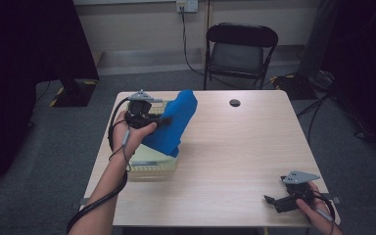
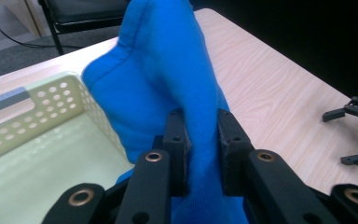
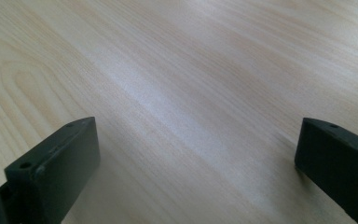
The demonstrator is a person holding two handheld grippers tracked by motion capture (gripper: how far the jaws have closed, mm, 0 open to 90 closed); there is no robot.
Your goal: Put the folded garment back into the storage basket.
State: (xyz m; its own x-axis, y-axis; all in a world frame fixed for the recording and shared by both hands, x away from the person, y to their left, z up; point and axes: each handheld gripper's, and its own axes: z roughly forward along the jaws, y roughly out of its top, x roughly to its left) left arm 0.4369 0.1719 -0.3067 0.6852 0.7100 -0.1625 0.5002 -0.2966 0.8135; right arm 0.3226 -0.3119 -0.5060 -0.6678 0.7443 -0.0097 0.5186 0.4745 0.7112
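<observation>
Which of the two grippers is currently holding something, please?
The left gripper: its jaws pinch the blue cloth over the cream basket. The right gripper is open over bare table.

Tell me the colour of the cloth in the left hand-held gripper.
Bright blue cloth, clearest in the left gripper view.

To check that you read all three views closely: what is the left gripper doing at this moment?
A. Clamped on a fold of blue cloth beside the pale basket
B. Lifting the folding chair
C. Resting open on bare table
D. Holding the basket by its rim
A: in the left gripper view the left gripper has its jaws closed on the blue cloth, with the perforated basket next to it.
</observation>
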